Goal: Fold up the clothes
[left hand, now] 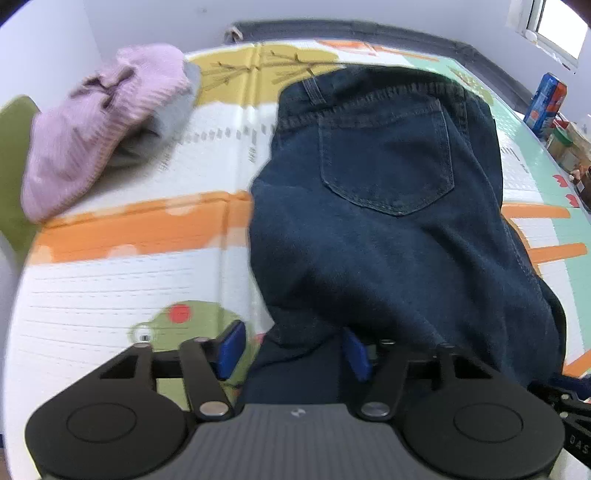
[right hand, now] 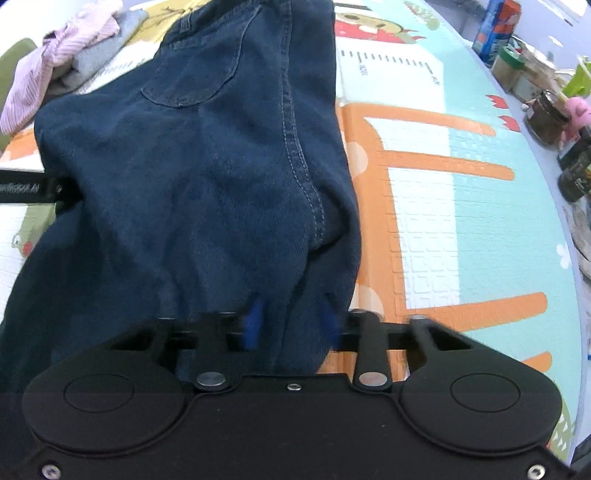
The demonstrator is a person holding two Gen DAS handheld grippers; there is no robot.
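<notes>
Left-wrist view showed the left gripper (left hand: 293,350) nearest the lens, its blue pads set wide with denim bunched between them; whether they actually pinched the cloth could not be told. Across in the right-wrist view, the right gripper (right hand: 291,325) had its pads drawn closer together on a gathered fold of the same jeans (right hand: 207,155). The jeans rose from both claws and ran away over the play mat (right hand: 443,206), back pocket (left hand: 384,155) facing up and waistband at the far end. By my reading, a lengthwise or end-over-end fold was in hand, with the near end lifted; the next move would call for both claws to travel together so the fabric stays even. Further off to the left sat a heap of pink knit and grey clothing (left hand: 107,122). Jars and a carton (right hand: 495,27) lined the mat's right edge, below pale walls and a window (left hand: 554,26).
</notes>
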